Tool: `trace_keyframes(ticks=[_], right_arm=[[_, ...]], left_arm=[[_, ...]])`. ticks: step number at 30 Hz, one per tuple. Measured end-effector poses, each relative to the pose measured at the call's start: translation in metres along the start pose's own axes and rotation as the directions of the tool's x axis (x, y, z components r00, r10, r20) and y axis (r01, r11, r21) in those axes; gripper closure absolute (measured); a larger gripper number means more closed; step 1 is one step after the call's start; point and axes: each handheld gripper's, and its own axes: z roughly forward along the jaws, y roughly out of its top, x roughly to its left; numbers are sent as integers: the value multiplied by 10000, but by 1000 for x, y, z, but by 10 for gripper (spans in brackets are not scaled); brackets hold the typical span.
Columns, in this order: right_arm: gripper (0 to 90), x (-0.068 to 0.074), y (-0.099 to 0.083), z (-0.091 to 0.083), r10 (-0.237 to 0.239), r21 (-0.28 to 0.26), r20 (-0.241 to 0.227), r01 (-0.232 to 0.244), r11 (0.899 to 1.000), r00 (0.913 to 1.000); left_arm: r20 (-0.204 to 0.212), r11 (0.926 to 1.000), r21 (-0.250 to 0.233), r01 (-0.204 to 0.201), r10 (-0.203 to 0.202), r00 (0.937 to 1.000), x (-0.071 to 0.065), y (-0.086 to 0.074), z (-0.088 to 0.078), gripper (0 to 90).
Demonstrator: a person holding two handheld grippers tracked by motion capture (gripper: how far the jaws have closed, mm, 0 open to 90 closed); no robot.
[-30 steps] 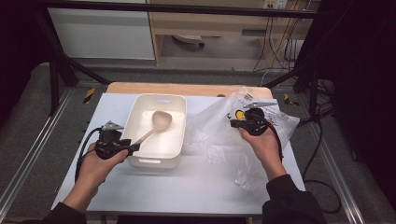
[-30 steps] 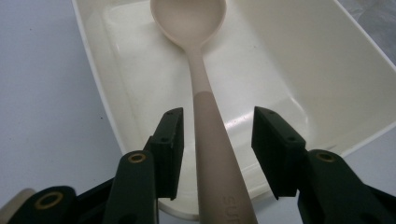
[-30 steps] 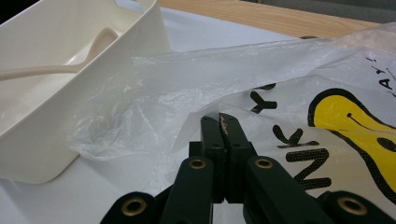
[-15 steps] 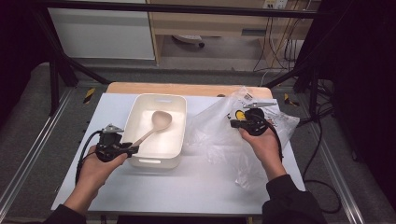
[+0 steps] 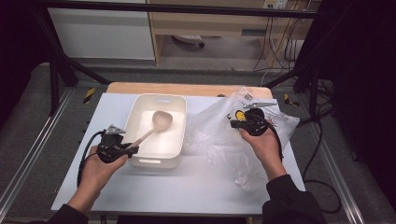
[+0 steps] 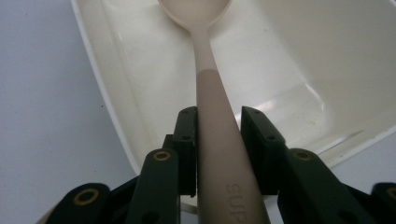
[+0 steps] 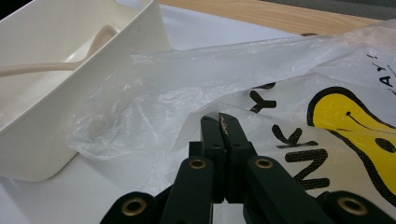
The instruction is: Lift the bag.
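Left fingers (image 6: 187, 154) closing around the spoon (image 6: 211, 93) handle; right fingers (image 7: 212, 140) clamp the plastic bag (image 7: 289, 93).

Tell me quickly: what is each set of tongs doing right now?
Left tongs: just closing around the spoon handle.
Right tongs: shut on the plastic bag.

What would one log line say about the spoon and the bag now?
left tool: closing on beige plastic spoon | spoon bowl: in white rectangular tub | right tool: shut on clear plastic bag
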Motion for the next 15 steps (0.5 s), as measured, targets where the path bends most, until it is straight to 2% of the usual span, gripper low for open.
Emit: trace_keyframes(ticks=[8,13,15], right_arm=[[900,0,0,1,-12,37,-26,12,10000,10000],[900,-1,1,2,2,118,-26,-2,9999,10000],[900,-2,1,3,57,143,-63,-56,9999,10000]], left_arm=[[-60,9997,-207,-136,135,9999,3,0,-4,685],[235,9966,-809,-152,172,9996,8,7,-14,685],[298,9958,-890,-225,252,9992,10,12,-18,685]])
